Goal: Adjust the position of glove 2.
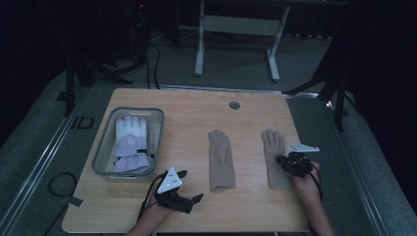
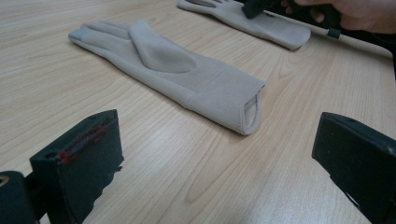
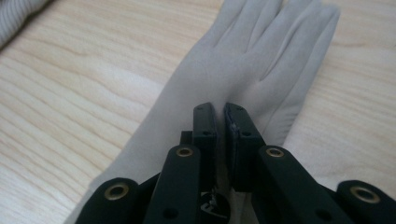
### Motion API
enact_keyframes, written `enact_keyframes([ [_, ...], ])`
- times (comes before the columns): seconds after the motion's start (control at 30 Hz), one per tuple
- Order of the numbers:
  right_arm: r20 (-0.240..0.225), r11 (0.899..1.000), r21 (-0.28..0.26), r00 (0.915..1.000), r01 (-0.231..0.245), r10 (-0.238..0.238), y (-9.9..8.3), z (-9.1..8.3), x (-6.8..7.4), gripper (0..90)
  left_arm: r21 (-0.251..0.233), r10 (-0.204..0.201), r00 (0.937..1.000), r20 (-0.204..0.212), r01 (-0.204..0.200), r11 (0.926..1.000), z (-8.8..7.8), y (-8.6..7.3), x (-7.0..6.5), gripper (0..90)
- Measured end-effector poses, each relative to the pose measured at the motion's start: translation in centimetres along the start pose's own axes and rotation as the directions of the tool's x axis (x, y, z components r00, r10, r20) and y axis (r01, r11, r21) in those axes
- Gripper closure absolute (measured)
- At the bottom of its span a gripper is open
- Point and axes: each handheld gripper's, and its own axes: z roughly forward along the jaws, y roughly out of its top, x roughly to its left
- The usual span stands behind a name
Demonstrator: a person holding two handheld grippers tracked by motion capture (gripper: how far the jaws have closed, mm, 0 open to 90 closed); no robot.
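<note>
Gloves: two flat beige knit gloves, right half of wooden surface (image 1: 196,206).
Right tool (image 3: 220,116): nearly closed, pinching right glove (image 3: 243,60).
Left tool (image 2: 215,154): wide open, empty, near left glove (image 2: 187,79).
Bin (image 1: 105,142): one white padded glove.

Two beige gloves laid flat near the basket (image 1: 105,142)

The right-hand glove (image 1: 275,157) is stretched flat, fingers pointed away from the person, farthest from the basket; a fold of its palm fabric is pinched up. The other beige glove (image 1: 221,160) is laid parallel between it and the basket, thumb folded across the palm, cuff open.
</note>
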Motion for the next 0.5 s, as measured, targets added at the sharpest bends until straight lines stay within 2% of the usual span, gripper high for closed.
enact_keyframes([
  [0.1, 0.001, 1.0, -0.013, 0.9999, -0.013, 0.013, 0.4, -0.4, 0.2, 84.0, -0.003, -0.001, 1.0, -0.002, 0.001, 1.0, -0.1, 0.0, 0.0, 1.7],
  [0.2, 0.0, 0.998, -0.041, 0.9988, -0.048, 0.048, 1.3, -1.2, 0.6, 84.0, -0.005, -0.002, 1.0, 0.001, 0.002, 1.0, -0.1, 0.1, 0.0, 1.7],
  [0.37, 0.015, 0.995, -0.083, 0.9987, -0.048, 0.049, 2.9, -2.4, 1.5, 84.0, -0.005, -0.003, 1.0, -0.001, 0.003, 1.0, -0.1, 0.1, 0.0, 1.7],
  [0.5, 0.009, 0.992, -0.114, 0.9986, -0.051, 0.052, 4.1, -3.2, 2.2, 84.0, -0.005, -0.006, 1.0, -0.002, 0.006, 1.0, -0.1, 0.1, 0.1, 1.7],
])
